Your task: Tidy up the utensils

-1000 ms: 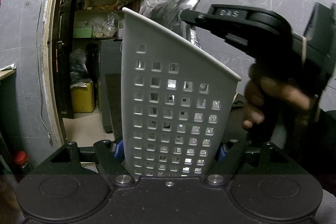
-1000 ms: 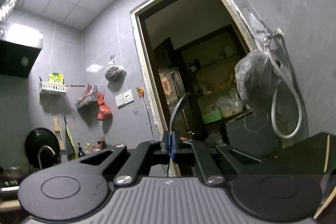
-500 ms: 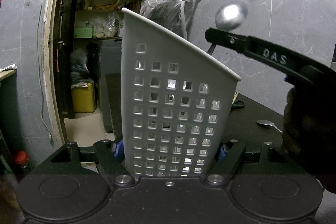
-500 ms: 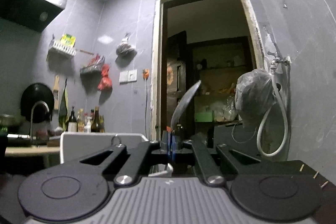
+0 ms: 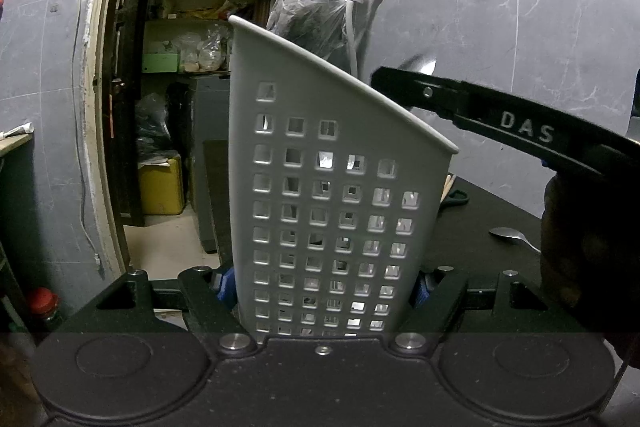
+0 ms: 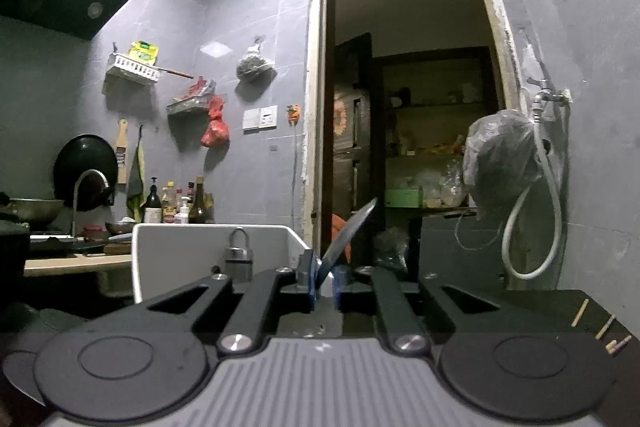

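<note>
A white perforated utensil holder (image 5: 320, 147) stands upright, and my left gripper (image 5: 324, 287) is shut on its lower part, blue pads against both sides. The same holder (image 6: 216, 247) shows low on the left in the right wrist view. My right gripper (image 6: 324, 285) has its jaws opening: a metal spoon (image 6: 352, 231) stands loose between the blue pads and leans right, bowl up. In the left wrist view the right gripper (image 5: 380, 83) reaches in from the right, just above the holder's sloping rim, with the blurred spoon bowl (image 5: 420, 63) behind its finger.
A second spoon (image 5: 512, 237) lies on the black table (image 5: 480, 211) right of the holder. Wooden sticks (image 5: 448, 187) show behind the holder. Small wooden picks (image 6: 580, 313) lie at the table's right. A tiled wall and a doorway (image 5: 180, 107) stand behind.
The right gripper swung from over the holder's top to its right side and sank lower. Its pads have parted and the spoon has tipped to the right. The left gripper kept still.
</note>
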`<state>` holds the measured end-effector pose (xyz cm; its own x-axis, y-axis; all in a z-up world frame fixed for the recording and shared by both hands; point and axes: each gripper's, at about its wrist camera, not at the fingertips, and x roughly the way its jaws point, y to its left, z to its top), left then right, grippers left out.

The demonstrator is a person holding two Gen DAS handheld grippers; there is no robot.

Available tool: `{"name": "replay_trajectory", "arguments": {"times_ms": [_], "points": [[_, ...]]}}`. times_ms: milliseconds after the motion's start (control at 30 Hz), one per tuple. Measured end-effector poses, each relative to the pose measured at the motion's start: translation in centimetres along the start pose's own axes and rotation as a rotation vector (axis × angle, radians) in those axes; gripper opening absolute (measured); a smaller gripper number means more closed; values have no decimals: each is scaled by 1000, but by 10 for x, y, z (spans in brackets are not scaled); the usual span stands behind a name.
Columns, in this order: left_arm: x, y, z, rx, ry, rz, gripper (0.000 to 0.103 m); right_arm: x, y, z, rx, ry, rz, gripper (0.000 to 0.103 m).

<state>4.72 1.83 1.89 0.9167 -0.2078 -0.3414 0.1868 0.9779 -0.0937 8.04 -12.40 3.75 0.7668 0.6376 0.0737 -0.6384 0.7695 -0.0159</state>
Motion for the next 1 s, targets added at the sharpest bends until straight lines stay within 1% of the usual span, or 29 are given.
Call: {"name": "replay_trajectory", "arguments": {"times_ms": [33,67,200,267,300,367,433,500,567,633,667,733,800,900,1000], "points": [[0,0,0,0,0,0,77,0,0,1,-2,-2,-2,35],[0,0,0,1,0,1,77,-2,1,1,-2,-5,-2,42],[0,-1,0,-1,0,0,77,-12,-3,1,2,-4,-27,55],[0,-1,0,0,0,1,77,-22,-8,2,8,-14,-47,70],[0,-1,0,-1,0,1,77,-28,-12,3,16,-20,-67,73],[0,-1,0,-1,0,1,77,-40,-19,5,31,-28,-118,85],[-1,-2,1,-1,0,2,77,-51,-29,6,52,-28,-170,94],[-1,-2,1,-1,0,2,77,-62,-39,6,77,-15,-219,97],[-1,-2,1,-1,0,2,77,-72,-50,5,96,11,-283,103],[-1,-2,1,0,0,2,77,-79,-60,1,100,51,-349,103],[-1,-2,1,-1,1,2,77,-81,-65,-2,103,85,-381,103],[-1,-2,1,-1,0,1,77,-82,-75,-11,126,184,-457,103],[-1,-2,1,0,1,2,77,-85,-88,-24,174,266,-529,103],[-1,-2,1,0,1,3,77,-92,-104,-40,243,336,-590,103],[-3,-2,1,2,1,7,77,-96,-116,-51,299,391,-607,103]]}}
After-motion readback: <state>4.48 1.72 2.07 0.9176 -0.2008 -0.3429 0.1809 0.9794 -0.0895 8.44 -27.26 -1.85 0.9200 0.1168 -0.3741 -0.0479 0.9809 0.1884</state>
